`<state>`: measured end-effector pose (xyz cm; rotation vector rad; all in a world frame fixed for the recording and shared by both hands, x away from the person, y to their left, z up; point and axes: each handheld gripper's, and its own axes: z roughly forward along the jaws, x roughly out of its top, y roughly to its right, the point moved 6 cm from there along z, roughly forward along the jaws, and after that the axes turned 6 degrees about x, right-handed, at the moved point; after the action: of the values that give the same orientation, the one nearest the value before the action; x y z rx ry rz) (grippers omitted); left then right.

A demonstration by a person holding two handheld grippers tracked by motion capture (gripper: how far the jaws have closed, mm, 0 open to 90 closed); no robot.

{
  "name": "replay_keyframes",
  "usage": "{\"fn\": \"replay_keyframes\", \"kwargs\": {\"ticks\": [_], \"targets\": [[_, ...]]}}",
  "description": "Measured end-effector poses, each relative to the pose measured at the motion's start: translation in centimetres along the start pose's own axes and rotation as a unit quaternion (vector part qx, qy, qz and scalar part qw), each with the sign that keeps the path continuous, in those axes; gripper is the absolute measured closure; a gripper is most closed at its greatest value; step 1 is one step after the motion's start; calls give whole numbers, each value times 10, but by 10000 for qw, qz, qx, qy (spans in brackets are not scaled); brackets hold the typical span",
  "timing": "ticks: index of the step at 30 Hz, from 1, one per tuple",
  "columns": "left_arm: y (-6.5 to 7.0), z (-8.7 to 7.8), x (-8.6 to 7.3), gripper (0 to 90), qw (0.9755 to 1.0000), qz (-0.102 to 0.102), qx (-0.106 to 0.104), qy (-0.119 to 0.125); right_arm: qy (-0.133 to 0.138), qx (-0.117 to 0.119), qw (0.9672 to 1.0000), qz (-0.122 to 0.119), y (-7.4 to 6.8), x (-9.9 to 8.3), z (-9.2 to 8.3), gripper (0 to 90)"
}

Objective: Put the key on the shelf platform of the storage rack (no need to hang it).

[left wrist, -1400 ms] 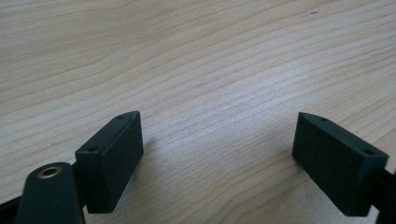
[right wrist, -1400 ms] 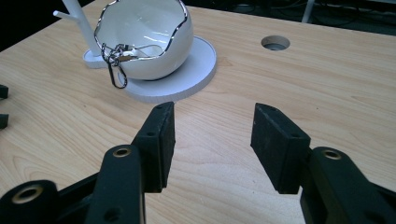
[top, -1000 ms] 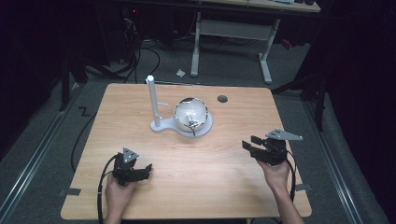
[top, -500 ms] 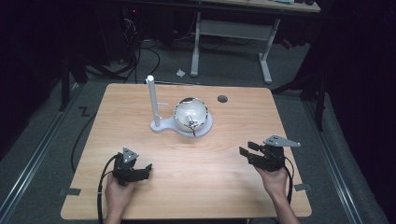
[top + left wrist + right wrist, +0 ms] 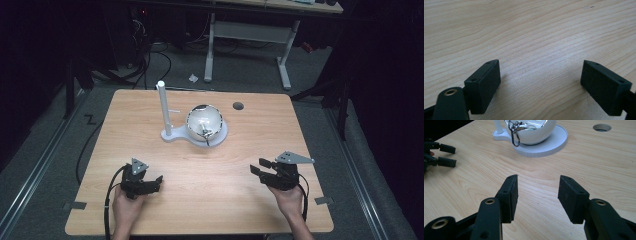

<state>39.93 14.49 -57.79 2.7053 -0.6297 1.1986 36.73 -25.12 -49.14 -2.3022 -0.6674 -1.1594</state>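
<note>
No writing, label, brand, number or sign can be read anywhere in these pictures. The wooden table (image 5: pixel 200 165) carries only its grain, and the white stand (image 5: pixel 172 134) with its upright post and the white bowl (image 5: pixel 204 121) on it are plain. The jaws of the left gripper (image 5: pixel 540 85) and the right gripper (image 5: pixel 537 195) are bare black, with screw holes and no marking. The dim shelf of equipment beyond the table in the high view may bear labels, but it is too dark and small to tell.

Wooden table (image 5: pixel 150 120); white stand (image 5: pixel 192 134) on it, mid-far.
</note>
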Motion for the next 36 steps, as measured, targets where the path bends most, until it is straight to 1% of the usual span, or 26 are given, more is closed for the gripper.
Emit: {"fn": "replay_keyframes", "kwargs": {"ticks": [2, 4, 7, 8, 12, 13, 15, 21, 22, 25, 26, 30, 33, 35, 36], "targets": [[0, 0, 0, 168, 10000, 0, 0, 0, 9, 8, 10000, -7, -1, -2, 2, 508], [0, 0, 0, 167, 10000, -6, 1, 3, -74, 17, 10000, 51, -1, -7, 7, 508], [0, 0, 0, 168, 10000, -6, 1, 3, -68, -2, 10000, 17, -2, -10, 8, 508], [0, 0, 0, 167, 10000, -5, 1, 2, -55, 18, 10000, 60, -3, -13, 10, 509], [0, 0, 0, 168, 10000, -4, 0, 1, -101, 56, 9999, 64, -2, -17, 13, 512], [0, 0, 0, 168, 10000, -4, 0, 1, -119, 50, 9999, 75, -3, -18, 15, 513], [0, 0, 0, 168, 10000, -3, 1, 2, -139, 41, 9999, 13, -3, -21, 16, 515], [0, 0, 0, 168, 10000, -4, 0, 2, -239, 20, 9997, 70, -1, -26, 20, 528], [0, 0, 0, 168, 10000, -3, 0, 1, -263, -23, 9996, 85, 0, -28, 20, 528], [0, 0, 0, 167, 10000, -5, 4, 5, -268, -43, 9996, 125, 2, -30, 21, 529], [0, 0, 0, 167, 10000, -5, 1, 1, -291, -66, 9994, 177, 3, -31, 21, 529], [0, 0, 0, 168, 10000, -6, 6, 7, -385, -178, 9990, 165, 6, -36, 24, 528], [0, 0, 0, 167, 10000, -7, 6, 8, -414, -205, 9988, 181, 7, -38, 25, 528], [0, 0, 0, 168, 10000, -6, 6, 7, -429, -297, 9986, 130, 9, -40, 26, 524], [0, 0, 0, 168, 10000, -7, 6, 8, -429, -297, 9986, 130, 9, -40, 26, 524]]}}
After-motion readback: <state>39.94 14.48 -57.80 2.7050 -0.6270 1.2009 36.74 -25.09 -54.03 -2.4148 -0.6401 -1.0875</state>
